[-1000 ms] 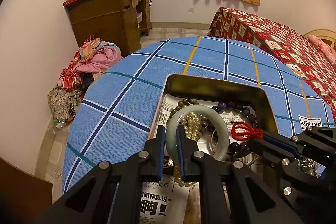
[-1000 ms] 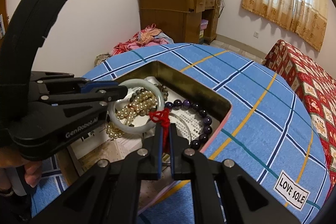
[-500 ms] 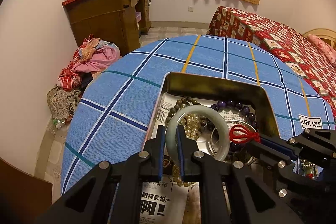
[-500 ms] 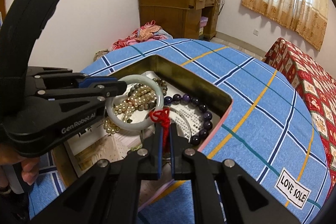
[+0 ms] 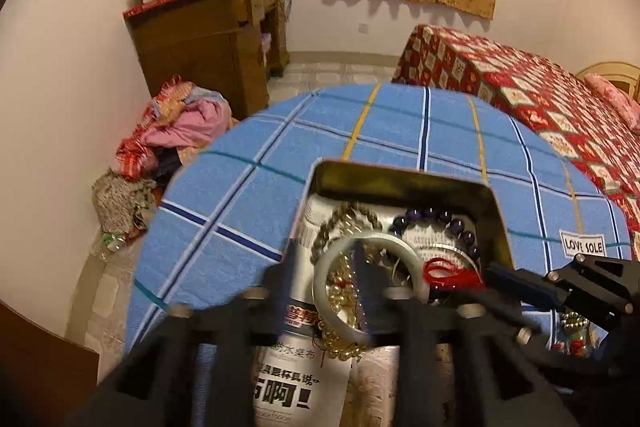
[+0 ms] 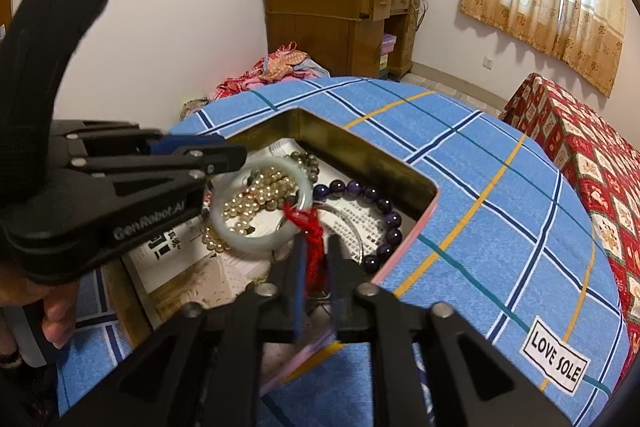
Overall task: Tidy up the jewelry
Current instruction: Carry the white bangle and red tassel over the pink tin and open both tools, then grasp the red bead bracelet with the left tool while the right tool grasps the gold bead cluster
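A pale jade bangle lies in the open gold tin, on pearl beads. My left gripper straddles the bangle's left rim; its jaws are opening and the pads stand off the rim. A red knotted cord hangs off the bangle's right side. My right gripper has the cord between its jaws, which are opening with a gap on both sides. A purple bead bracelet curves along the tin's far side.
The tin stands near the front of a round table with a blue checked cloth. Printed paper lines the tin. A red-quilted bed is to the right; a wooden cabinet and a clothes heap are behind. A hand holds the left gripper.
Both grippers were shut, the left on the bangle's rim and the right on the red cord. Now both pairs of jaws have parted, and bangle and cord rest in the tin.
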`<state>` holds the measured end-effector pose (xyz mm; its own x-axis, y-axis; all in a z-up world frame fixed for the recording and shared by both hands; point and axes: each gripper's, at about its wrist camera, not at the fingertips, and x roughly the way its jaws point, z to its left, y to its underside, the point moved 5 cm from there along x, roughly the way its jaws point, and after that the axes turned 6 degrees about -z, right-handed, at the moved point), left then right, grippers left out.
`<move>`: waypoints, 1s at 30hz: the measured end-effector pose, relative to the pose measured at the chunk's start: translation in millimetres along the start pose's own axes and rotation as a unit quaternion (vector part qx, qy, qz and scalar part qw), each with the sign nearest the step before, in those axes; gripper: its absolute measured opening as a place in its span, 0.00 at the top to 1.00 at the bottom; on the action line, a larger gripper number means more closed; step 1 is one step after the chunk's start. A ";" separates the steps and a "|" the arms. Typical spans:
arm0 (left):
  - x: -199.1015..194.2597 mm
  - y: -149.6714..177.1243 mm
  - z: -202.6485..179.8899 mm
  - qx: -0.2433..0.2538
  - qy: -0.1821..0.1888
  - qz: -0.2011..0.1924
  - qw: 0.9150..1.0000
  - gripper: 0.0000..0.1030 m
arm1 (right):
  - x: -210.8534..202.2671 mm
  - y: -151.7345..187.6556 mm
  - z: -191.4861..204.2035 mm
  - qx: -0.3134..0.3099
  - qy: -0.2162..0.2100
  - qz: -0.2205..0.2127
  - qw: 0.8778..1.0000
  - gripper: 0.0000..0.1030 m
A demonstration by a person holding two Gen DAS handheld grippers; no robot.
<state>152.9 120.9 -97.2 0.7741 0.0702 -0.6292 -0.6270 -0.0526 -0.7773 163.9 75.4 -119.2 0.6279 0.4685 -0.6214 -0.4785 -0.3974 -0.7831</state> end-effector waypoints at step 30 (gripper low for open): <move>-67.1 36.3 -125.8 0.077 0.071 -0.028 0.994 0.30 | -117.3 100.8 -131.5 0.127 0.102 -0.012 0.987 0.45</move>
<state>89.3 -11.0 -83.6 0.8054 -0.0722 -0.5884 -0.5810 0.1010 -0.8076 122.7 -123.4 -122.0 0.7388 0.2956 -0.6056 -0.5848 -0.1653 -0.7942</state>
